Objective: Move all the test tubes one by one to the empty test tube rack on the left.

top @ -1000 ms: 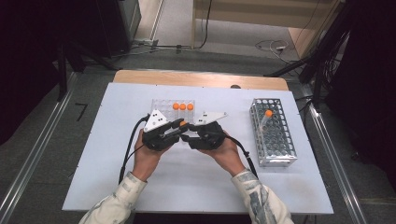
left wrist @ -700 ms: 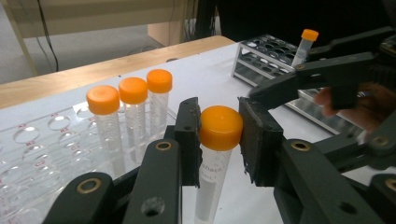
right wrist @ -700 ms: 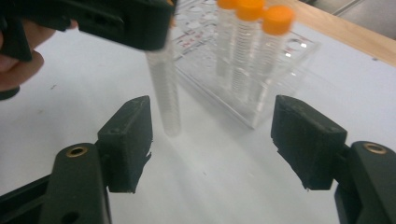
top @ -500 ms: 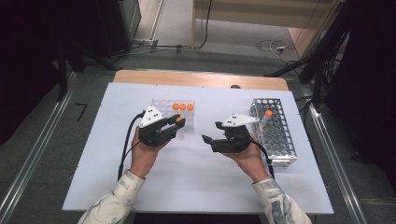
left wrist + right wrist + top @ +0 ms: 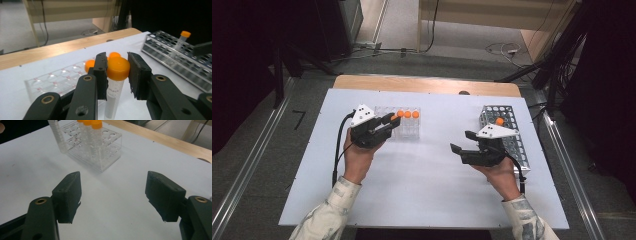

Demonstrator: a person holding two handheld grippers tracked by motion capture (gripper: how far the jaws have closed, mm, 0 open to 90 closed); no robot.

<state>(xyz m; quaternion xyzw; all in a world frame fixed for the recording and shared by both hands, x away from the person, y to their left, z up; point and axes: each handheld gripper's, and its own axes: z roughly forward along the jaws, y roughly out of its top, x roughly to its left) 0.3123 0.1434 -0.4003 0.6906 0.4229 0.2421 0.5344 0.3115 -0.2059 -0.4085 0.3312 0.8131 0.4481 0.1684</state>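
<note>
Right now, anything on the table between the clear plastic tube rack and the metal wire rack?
No. In the high view, bare white tabletop separates the clear plastic tube rack from the metal wire rack; the open right gripper hovers over it.

So the count: two racks on the desk point(image 5: 422, 175). One clear plastic rack point(image 5: 408, 131) left of centre in the high view, and one metal wire rack point(image 5: 507, 135) at the right. Orange-capped tubes: five that I can make out. Three stand in the clear rack, one stands in the wire rack point(image 5: 499, 121), and one is up between the left-hand tongs point(image 5: 117, 68). Tongs: two sets.
</note>
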